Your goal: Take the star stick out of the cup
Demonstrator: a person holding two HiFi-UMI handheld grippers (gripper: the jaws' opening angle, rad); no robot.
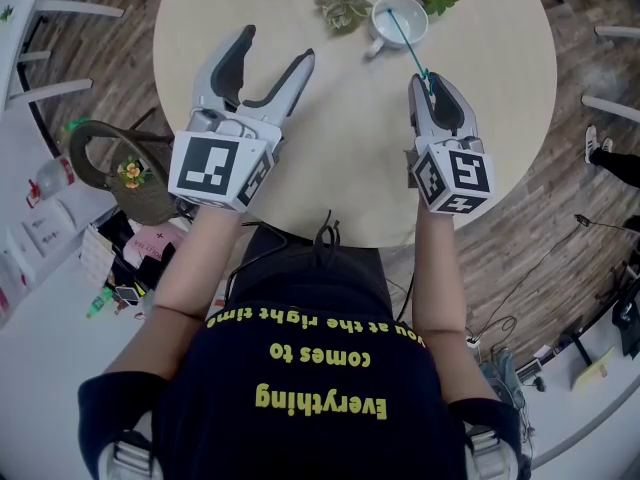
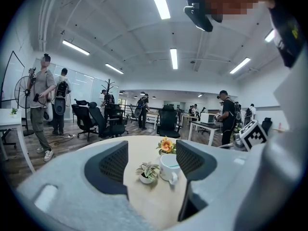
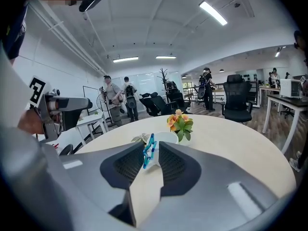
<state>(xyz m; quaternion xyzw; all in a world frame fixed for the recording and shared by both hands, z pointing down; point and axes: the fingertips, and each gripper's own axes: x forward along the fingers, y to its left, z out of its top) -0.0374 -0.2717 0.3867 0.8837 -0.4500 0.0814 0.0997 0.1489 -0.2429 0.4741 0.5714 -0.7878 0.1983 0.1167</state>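
The lower end of the thin teal plastic star stick (image 1: 405, 43) is being hidden inside the white ceramic cup (image 1: 380, 28). In the right gripper view only the star stick (image 3: 148, 151) head is being shown, its shaft being covered by the star and the jaws, and most of the cup (image 3: 164, 137) is being blocked behind them. In the left gripper view the stick is hardly being made out above the cup (image 2: 168, 167).

In the head view the long axis is being laid on a slant, from the cup out over its rim toward the person, with the star end pointed away from the cup. The shaft is being seen as a straight, very thin teal line, and the head as a blue open star outline.

The star is being held by the right gripper (image 1: 428, 80), whose jaws (image 3: 150, 146) are being kept narrow, with both dark ribbed pads against it. The left gripper (image 1: 278, 46) is being held wide open and empty (image 2: 151, 150), well apart from the cup, over the round pale wooden table (image 1: 340, 148)
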